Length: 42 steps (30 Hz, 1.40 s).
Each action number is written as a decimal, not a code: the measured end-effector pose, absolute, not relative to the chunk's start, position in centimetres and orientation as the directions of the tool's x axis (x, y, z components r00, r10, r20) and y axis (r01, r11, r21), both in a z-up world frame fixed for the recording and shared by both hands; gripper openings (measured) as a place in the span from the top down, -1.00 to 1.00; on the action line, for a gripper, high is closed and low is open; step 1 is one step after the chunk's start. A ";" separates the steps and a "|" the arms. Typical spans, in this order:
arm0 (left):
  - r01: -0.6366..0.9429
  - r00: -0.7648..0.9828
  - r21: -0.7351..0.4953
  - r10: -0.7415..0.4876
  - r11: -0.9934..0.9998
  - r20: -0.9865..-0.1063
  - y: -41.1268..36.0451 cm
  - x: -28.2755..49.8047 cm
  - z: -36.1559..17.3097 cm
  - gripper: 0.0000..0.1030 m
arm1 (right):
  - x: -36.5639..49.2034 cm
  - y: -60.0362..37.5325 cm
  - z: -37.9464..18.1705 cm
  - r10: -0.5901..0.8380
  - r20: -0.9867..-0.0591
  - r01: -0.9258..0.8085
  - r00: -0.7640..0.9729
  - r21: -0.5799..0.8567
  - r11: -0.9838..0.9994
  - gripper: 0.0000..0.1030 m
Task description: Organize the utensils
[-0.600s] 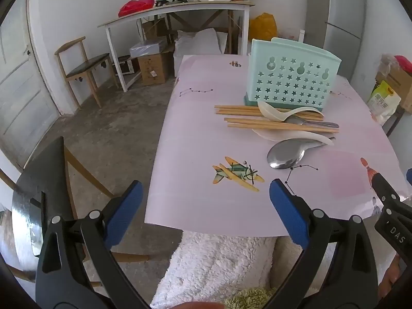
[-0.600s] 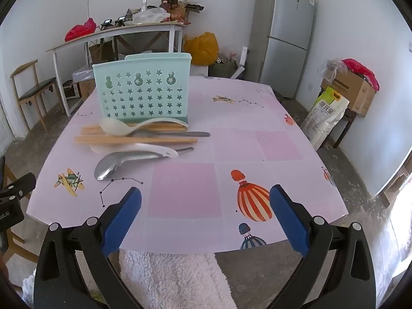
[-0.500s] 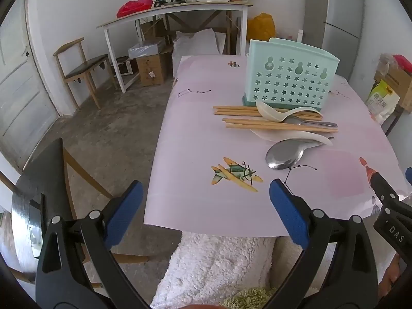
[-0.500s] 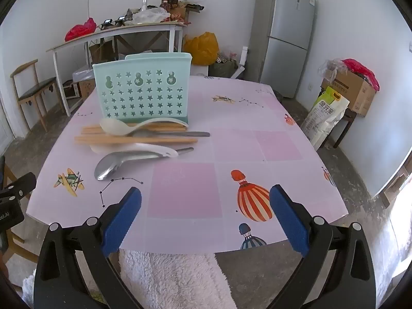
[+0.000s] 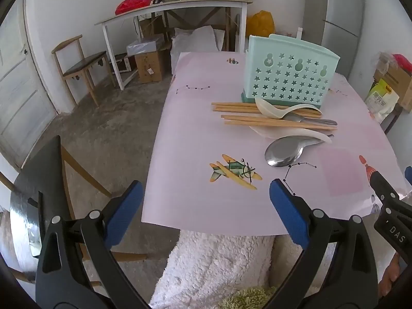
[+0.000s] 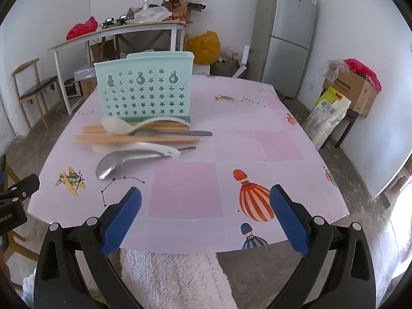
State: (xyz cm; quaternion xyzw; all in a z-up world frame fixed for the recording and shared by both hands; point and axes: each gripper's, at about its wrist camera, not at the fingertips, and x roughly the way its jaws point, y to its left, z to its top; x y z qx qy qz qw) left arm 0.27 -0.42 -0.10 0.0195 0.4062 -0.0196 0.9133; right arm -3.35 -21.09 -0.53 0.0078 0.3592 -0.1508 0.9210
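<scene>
Nothing sorted yet: chopsticks (image 6: 134,139), spoons (image 6: 121,126) etc. lay piled on the table (image 6: 257,139) just in front of the green holder (image 6: 144,95). Left gripper (image 5: 206,206) & right gripper (image 6: 206,206) both hung wide open, empty, near the table's edge.

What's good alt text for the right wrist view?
Open right gripper hovers empty over a pink table; beyond it, chopsticks and spoons lie piled before an upright mint utensil holder.

The tall mint-green plastic holder with star cut-outs (image 6: 144,90) hides its own inside, and behind it the far wooden chopsticks (image 6: 164,127) run partly under the white plastic spoon (image 6: 121,126).
</scene>
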 end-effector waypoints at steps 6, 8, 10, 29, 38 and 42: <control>0.049 0.669 0.031 -0.009 0.998 -0.743 -0.3 0.4 -0.1 -0.83 | -3.1 -20.8 -0.4 -0.259 -0.664 0.268 0.702 -0.090 0.959 -0.88; 0.046 0.669 0.034 -0.006 0.998 -0.743 -0.4 0.4 -0.2 -0.84 | -3.1 -20.8 -0.3 -0.256 -0.663 0.265 0.703 -0.089 0.960 -0.88; 0.043 0.668 0.032 -0.005 0.999 -0.744 -0.2 0.4 -0.2 -0.84 | -3.2 -20.7 -0.3 -0.253 -0.664 0.263 0.703 -0.088 0.961 -0.88; 0.046 0.660 0.027 -0.010 0.999 -0.751 -0.3 0.5 -0.5 -0.84 | -3.2 -20.5 -0.2 -0.251 -0.665 0.258 0.704 -0.090 0.962 -0.88; 0.044 0.659 0.026 -0.009 0.999 -0.752 -0.2 0.4 -0.4 -0.84 | -3.3 -20.4 -0.1 -0.250 -0.663 0.258 0.706 -0.088 0.962 -0.88; 0.039 0.661 0.027 -0.005 0.999 -0.751 -0.1 0.5 -0.4 -0.84 | -3.3 -20.4 0.0 -0.250 -0.662 0.258 0.706 -0.087 0.962 -0.88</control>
